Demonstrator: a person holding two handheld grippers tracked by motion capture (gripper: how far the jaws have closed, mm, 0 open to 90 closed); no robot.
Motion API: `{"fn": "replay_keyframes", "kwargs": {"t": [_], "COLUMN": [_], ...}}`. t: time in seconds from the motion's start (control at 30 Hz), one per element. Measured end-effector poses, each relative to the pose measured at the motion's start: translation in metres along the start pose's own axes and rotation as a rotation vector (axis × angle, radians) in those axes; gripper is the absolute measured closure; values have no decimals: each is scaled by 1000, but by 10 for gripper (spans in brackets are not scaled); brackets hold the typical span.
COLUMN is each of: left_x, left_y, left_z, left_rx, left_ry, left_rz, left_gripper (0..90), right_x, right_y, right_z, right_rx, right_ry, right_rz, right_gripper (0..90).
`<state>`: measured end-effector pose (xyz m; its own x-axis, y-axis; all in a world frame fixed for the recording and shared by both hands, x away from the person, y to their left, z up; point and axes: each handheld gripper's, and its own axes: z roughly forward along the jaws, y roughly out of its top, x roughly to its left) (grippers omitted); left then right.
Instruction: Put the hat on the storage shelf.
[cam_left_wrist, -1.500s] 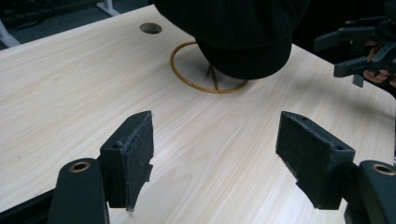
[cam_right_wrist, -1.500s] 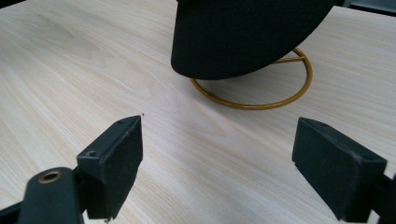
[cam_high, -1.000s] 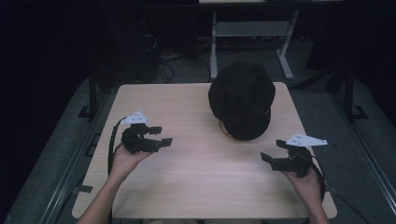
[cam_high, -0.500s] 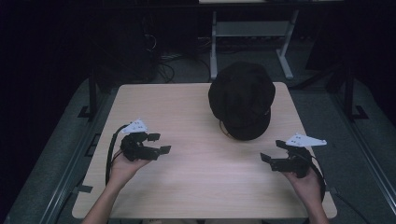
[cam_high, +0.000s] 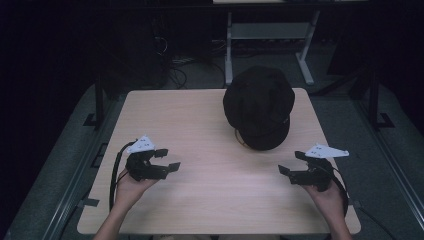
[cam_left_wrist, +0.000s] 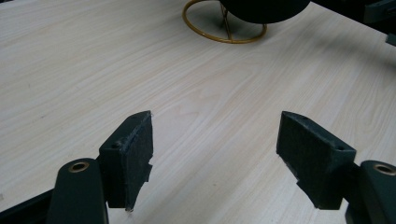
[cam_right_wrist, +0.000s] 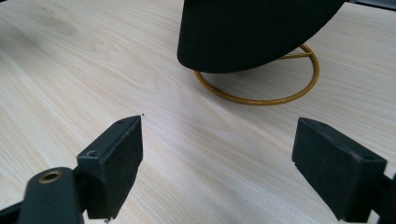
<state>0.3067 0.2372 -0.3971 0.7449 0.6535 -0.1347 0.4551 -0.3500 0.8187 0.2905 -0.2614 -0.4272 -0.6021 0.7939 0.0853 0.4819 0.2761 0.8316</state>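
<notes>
1. Sitting on a gold wire stand (cam_right_wrist: 261, 88), the black hat (cam_high: 259, 106) is ahead of both tongs: up and to the right of the left tongs (cam_high: 167, 161), just ahead and slightly left of the right tongs (cam_high: 289, 162), and much nearer to the right pair.
2. Both tongs are apart and hold nothing; in each gripper view bare bench (cam_left_wrist: 210, 102) shows between the black pads (cam_left_wrist: 135, 154).
3. The hat looks like soft cloth, light and easily dented. It should give under the pads, not slip, though a pinch at the crown would likely crush its shape.
4. The better hold, I judge, is the brim or lower edge, which hangs clear above the stand's ring on the side facing the right tongs. The pads can close on that edge from outside and underneath.
5. The stand looks thin and light, so it may tip or drag if the hat is pulled sideways. Lifting straight up seems safer, perhaps with the left tongs steadying the ring.
</notes>
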Motion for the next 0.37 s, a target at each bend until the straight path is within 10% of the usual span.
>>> {"fn": "replay_keyframes", "kwargs": {"t": [0.37], "left_x": [-10], "left_y": [-29], "left_z": [0], "left_rx": [27], "left_ry": [61], "left_rz": [35], "left_gripper": [268], "right_x": [6], "right_y": [-1], "right_z": [4], "right_rx": [11], "right_ry": [37], "right_rz": [-17], "right_gripper": [160]}}
